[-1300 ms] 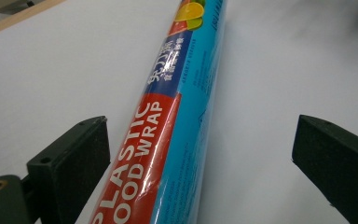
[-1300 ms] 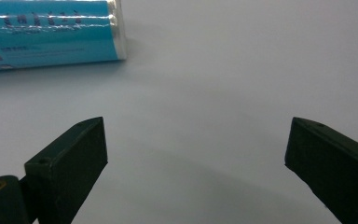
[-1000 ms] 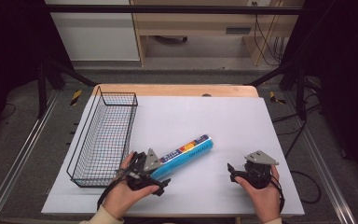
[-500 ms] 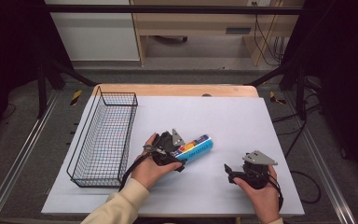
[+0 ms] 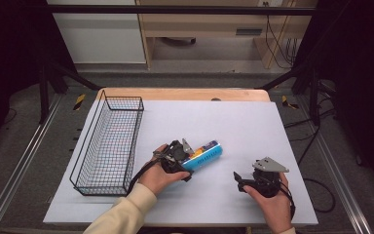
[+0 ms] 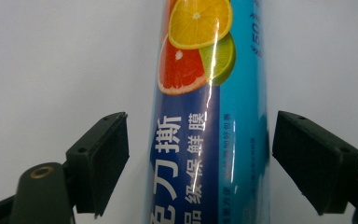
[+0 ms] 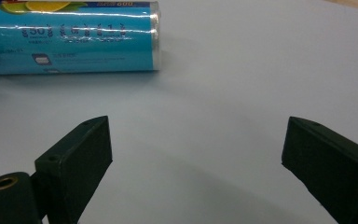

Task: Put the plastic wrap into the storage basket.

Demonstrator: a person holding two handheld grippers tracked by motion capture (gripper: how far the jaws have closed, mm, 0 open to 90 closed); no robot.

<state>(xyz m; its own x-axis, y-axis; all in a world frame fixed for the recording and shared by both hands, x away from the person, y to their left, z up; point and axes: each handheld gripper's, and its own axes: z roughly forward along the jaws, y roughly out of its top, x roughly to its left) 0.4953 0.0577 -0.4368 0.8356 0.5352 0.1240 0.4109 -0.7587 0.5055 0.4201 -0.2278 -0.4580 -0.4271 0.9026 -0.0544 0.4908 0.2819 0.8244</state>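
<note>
Left gripper [image 5: 187, 158] has moved from beside the wire basket [image 5: 108, 141] onto the cling film roll [image 6: 209, 116]; its jaws have just been closing, now straddling the roll, not yet gripping; roll lies mid-table [image 5: 253, 122]; right gripper [image 5: 241, 181] idle, jaws wide apart; pickup looks imminent.

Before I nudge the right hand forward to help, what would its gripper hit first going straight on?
Probably nothing: the right gripper faces bare table. The roll lies off to one side of its line.
</note>
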